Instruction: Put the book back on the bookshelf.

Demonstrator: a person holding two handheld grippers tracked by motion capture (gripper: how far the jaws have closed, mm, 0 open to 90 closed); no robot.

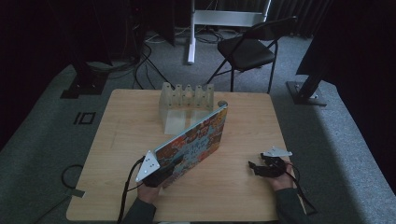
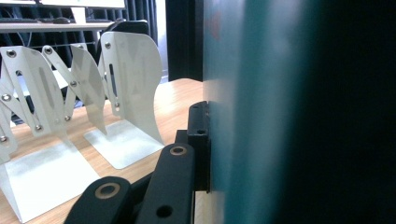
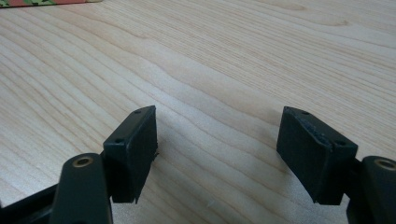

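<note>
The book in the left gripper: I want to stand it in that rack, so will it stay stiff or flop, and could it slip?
The book looks flat and unbent though held at one corner, so probably stiff. The left gripper grips only its edge, so it may pivot or slip. It seems thin, so likely to tip outside the metal rack.

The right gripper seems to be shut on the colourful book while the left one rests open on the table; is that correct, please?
Not quite: the sides are swapped. In the high view the left gripper is shut on the colourful book, holding it tilted near the white book rack. The right gripper is the open one, its jaws apart over the bare wooden table in the right gripper view.
</note>
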